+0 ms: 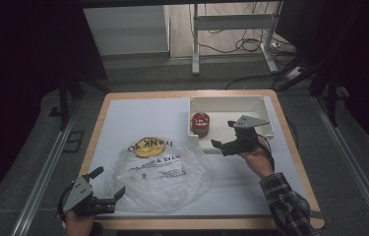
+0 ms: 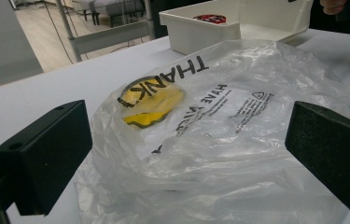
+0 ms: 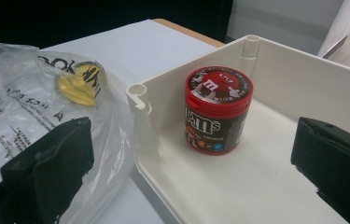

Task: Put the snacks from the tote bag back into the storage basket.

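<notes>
A crumpled clear plastic bag (image 1: 160, 169) with black print lies on the near middle of the table, and a yellow object (image 1: 147, 146) shows through its far side. My left gripper (image 1: 109, 182) is open at the bag's near left edge. In the left gripper view its jaws stand wide on either side of the bag (image 2: 238, 121). A red-lidded M&M's can (image 1: 200, 124) stands upright in the left end of a white bin (image 1: 226, 105). My right gripper (image 1: 223, 133) hovers open over the bin's near edge, to the right of the can (image 3: 217, 109), with nothing between its jaws.
The white bin (image 3: 303, 79) sits at the table's far right, with the bag (image 3: 18, 102) against its left corner. A white mat (image 1: 138, 118) covers the wood-edged table. Beyond the far edge are a metal frame leg (image 1: 195, 44) and floor cables (image 1: 241, 46).
</notes>
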`<act>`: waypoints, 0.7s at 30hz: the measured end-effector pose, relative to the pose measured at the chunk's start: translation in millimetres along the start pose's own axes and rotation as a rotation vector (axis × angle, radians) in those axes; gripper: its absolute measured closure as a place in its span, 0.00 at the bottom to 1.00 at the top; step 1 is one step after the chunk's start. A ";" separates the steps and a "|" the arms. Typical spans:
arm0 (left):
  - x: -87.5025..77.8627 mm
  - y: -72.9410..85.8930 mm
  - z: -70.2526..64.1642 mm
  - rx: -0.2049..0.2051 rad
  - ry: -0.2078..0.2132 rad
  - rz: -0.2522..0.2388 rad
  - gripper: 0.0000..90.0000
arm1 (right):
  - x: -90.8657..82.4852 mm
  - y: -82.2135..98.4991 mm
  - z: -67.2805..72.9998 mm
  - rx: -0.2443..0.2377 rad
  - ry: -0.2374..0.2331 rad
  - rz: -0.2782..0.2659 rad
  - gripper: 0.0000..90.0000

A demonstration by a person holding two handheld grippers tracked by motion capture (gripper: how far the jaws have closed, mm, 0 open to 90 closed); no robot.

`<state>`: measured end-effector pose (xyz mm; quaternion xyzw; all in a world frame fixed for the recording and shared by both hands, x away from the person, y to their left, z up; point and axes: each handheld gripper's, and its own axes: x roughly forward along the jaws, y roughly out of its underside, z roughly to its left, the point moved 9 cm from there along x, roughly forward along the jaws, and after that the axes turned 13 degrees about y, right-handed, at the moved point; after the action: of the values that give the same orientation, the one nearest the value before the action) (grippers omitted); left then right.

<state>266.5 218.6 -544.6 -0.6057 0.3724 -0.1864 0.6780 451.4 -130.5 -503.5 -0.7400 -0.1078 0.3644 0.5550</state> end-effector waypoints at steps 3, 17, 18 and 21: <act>0.4 -0.1 -0.1 0.001 0.001 0.000 0.01 | -4.5 -0.4 0.0 0.000 0.003 -0.010 0.00; 0.3 -0.1 0.0 0.000 0.000 -0.001 0.01 | -22.2 1.6 2.8 0.004 0.016 -0.030 0.00; 0.3 -0.1 0.0 0.000 0.000 -0.001 0.01 | -22.2 1.6 2.8 0.004 0.016 -0.030 0.00; 0.3 -0.2 0.0 0.001 -0.001 -0.001 0.01 | -27.4 1.6 2.5 0.004 0.021 -0.034 0.00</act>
<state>266.7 218.3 -544.4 -0.6058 0.3718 -0.1866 0.6782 429.9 -144.7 -493.7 -0.7405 -0.1140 0.3474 0.5639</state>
